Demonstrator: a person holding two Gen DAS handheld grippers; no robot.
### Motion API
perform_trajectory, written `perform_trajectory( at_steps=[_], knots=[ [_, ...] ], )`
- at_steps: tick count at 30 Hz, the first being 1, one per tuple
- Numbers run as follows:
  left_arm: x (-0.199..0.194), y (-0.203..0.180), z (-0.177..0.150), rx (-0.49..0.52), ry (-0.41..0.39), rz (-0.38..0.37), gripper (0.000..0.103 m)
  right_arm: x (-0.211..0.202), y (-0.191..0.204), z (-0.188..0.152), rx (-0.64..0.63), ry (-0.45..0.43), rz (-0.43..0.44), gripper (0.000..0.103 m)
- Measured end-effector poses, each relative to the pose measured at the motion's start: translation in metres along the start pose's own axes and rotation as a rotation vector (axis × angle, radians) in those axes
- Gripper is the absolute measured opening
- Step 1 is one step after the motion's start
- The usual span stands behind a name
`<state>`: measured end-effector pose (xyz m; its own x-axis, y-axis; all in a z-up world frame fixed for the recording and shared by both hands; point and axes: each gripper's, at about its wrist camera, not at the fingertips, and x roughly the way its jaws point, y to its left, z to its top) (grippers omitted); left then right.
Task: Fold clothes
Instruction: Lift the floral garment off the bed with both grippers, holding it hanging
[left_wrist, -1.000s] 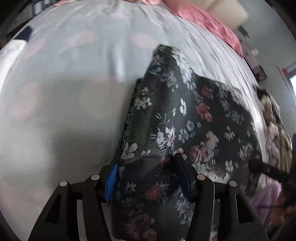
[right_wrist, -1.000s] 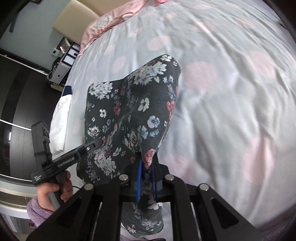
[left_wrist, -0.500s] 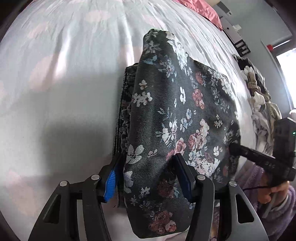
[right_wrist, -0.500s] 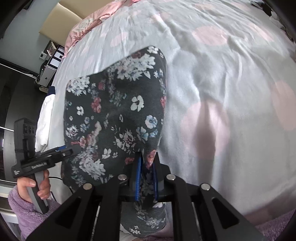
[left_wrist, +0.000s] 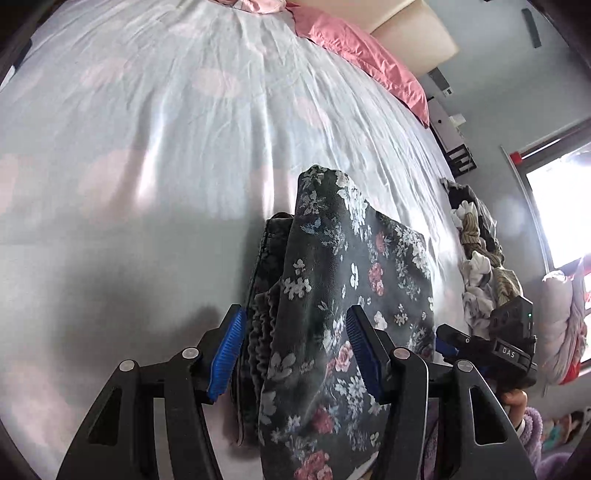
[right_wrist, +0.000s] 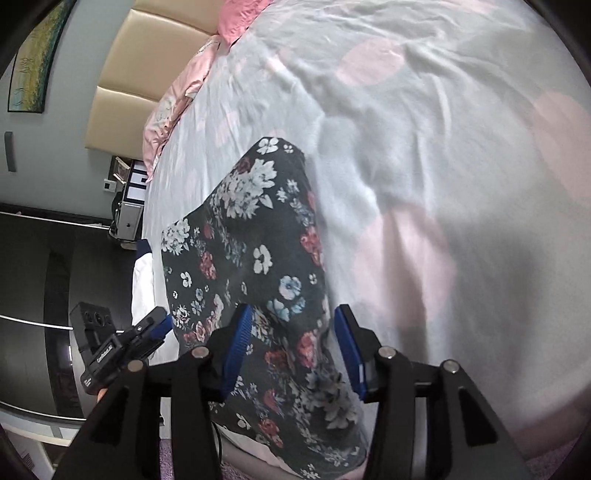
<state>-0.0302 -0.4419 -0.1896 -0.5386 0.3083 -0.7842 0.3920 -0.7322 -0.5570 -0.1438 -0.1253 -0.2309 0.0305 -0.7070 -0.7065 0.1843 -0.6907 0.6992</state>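
- Left wrist view: the left gripper (left_wrist: 295, 354) has its blue pads spread apart, with the floral garment (left_wrist: 347, 295) lying loosely between them; the jaws look released, not pinching the cloth.
- The garment, dark with white and pink flowers, lies on the bed sheet (left_wrist: 166, 129) near the bed's close edge, already doubled over: stacked layers and a gathered, ribbed edge show along its left side.
- Right wrist view: the right gripper (right_wrist: 295, 343) is likewise spread, its pads standing on either side of the fabric without closing on it, so I judge it has let go too.
- Progress, as a judgement: this piece seems folded at least once and set down; it may want one more fold or some smoothing, since its far corner peaks up instead of lying flat.
- Left to do: a pile of clothes (left_wrist: 476, 258) waits unfolded at the bed's far side, so the task looks far from finished.
- A white folded item (right_wrist: 146, 280) lies just beyond the garment in the right view.
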Motion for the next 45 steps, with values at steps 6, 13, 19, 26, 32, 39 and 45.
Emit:
perform_trajectory(
  at_steps=[6, 13, 19, 26, 32, 39, 45],
  knots=[
    [0.023, 0.017, 0.000, 0.005, 0.056, -0.020, 0.058, 0.016, 0.005, 0.008, -0.035, 0.009, 0.000, 0.046],
    [0.040, 0.022, 0.001, -0.032, 0.086, -0.035, 0.058, 0.032, 0.004, 0.015, -0.046, 0.033, -0.031, 0.046],
    [0.037, 0.013, 0.002, 0.012, 0.084, 0.046, 0.059, 0.035, 0.004, 0.014, -0.063, 0.033, -0.035, 0.046],
    [0.039, 0.032, 0.000, -0.077, 0.120, -0.023, 0.064, 0.032, 0.002, 0.012, -0.052, 0.028, -0.033, 0.046],
    [0.039, 0.049, -0.005, -0.180, 0.154, -0.208, 0.064, 0.033, 0.003, 0.012, -0.048, 0.027, -0.031, 0.046],
    [0.041, 0.049, -0.004, -0.184, 0.208, -0.187, 0.057, 0.035, 0.002, 0.013, -0.047, 0.031, -0.019, 0.046],
    [0.044, 0.047, -0.005, -0.183, 0.194, -0.175, 0.058, 0.037, 0.002, 0.013, -0.050, 0.034, -0.022, 0.046]
  ],
)
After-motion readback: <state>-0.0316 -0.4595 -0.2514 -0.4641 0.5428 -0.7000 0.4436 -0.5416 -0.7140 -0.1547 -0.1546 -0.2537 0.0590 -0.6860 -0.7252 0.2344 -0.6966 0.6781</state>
